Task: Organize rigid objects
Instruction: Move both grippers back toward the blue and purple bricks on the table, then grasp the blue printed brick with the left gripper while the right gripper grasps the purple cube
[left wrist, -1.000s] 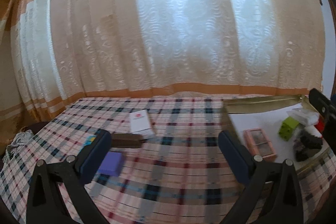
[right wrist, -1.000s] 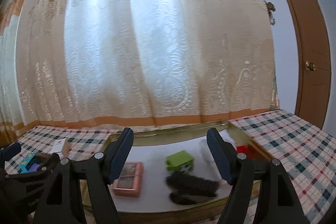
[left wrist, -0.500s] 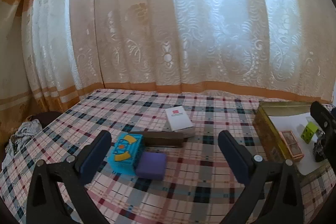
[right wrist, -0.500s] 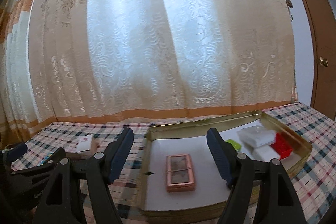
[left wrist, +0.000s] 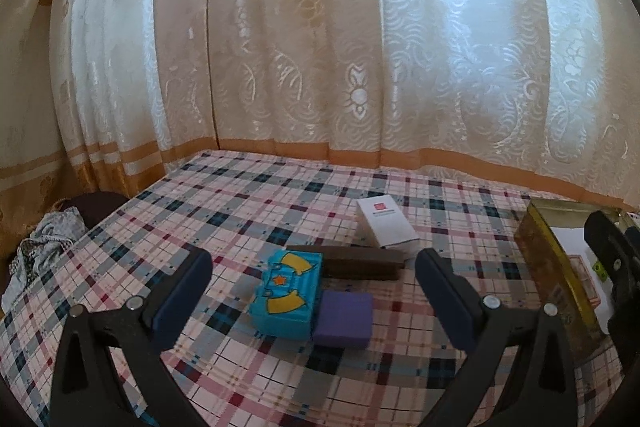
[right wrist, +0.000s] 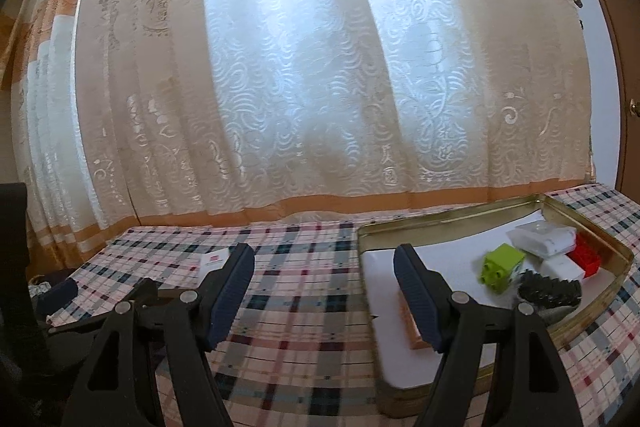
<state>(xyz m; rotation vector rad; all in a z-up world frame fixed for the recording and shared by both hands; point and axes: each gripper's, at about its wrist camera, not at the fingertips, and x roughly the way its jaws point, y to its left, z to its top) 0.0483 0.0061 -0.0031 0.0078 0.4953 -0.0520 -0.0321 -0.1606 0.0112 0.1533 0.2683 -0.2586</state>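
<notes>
Left wrist view: the left tool [left wrist: 312, 291] is held open and empty, aimed at the blue box [left wrist: 286, 301] on the worktop [left wrist: 240, 211], presumably for pickup. The right tool [right wrist: 324, 291], also open and empty, is held beside the tray [right wrist: 460, 217], where sorted items are collected.

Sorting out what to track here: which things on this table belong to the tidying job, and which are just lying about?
Job:
blue toy box
purple block
brown bar
white carton
gold tray
green brick
red brick

Lying about:
curtain
crumpled cloth
plaid tablecloth
</notes>
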